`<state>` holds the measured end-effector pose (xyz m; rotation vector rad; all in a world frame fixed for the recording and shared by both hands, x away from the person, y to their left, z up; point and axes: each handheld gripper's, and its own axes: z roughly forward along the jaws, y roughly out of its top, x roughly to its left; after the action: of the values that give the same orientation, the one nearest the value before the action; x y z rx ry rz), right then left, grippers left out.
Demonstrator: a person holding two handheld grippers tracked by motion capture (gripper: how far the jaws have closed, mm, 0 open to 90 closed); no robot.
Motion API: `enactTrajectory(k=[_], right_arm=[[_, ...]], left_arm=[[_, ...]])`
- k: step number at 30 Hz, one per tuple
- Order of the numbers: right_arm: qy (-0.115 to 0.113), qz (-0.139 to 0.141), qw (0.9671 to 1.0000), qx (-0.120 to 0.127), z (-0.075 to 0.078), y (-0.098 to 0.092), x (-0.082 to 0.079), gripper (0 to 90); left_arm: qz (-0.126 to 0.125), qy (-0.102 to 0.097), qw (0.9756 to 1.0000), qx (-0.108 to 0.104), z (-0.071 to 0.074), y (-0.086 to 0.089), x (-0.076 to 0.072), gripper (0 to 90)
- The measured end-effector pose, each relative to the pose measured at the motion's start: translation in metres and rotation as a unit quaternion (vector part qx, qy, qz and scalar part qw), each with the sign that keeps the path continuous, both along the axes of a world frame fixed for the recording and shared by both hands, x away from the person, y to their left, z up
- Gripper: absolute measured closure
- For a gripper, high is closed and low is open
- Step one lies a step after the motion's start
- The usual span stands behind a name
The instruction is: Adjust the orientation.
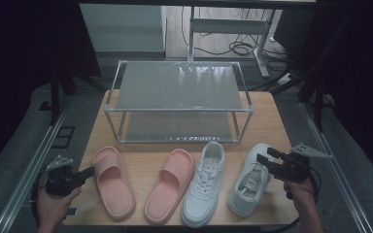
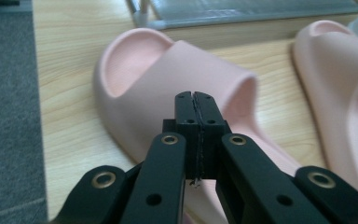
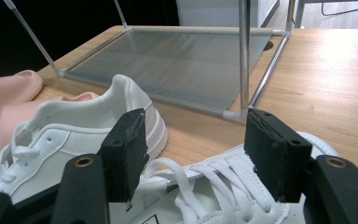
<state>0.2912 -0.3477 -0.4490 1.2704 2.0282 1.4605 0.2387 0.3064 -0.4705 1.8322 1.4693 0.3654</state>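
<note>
Black left tongs [image 2: 196,100] pressed together near pink slipper [image 2: 168,88]; right tongs [image 3: 191,149] wide over sneaker [image 3: 214,196].

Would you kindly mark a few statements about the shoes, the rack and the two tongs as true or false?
1. The left tongs are shut with nothing between them. True.
2. The right tongs are shut on a lace. False: their jaws stand open above the right white sneaker, gripping nothing.
3. Four pieces of footwear lie in a row on the wooden table. True: the left pink slipper, the second pink slipper, the left white sneaker and the right one.
4. One sneaker already sits on the shoe rack. False: both shelves are bare.
5. The left tongs point at a white sneaker. False: they face the left pink slipper.
</note>
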Motion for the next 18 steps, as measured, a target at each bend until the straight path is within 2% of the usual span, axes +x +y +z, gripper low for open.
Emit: enactTrajectory(k=[7, 14, 18], right_arm=[[0.005, -0.001, 1.0000, -0.004, -0.003, 0.002, 0.001, 39.6], [0.006, 0.000, 1.0000, -0.005, -0.003, 0.002, 0.001, 39.6], [0.007, -0.003, 1.0000, -0.005, -0.004, 0.001, 0.002, 39.7]], left_arm=[[0.028, 0.022, 0.9994, -0.004, -0.021, 0.014, 0.021, 90.0], [0.048, 0.038, 0.9981, 0.003, -0.033, 0.026, 0.033, 90.0], [0.056, 0.045, 0.9974, -0.002, -0.040, 0.031, 0.041, 90.0]])
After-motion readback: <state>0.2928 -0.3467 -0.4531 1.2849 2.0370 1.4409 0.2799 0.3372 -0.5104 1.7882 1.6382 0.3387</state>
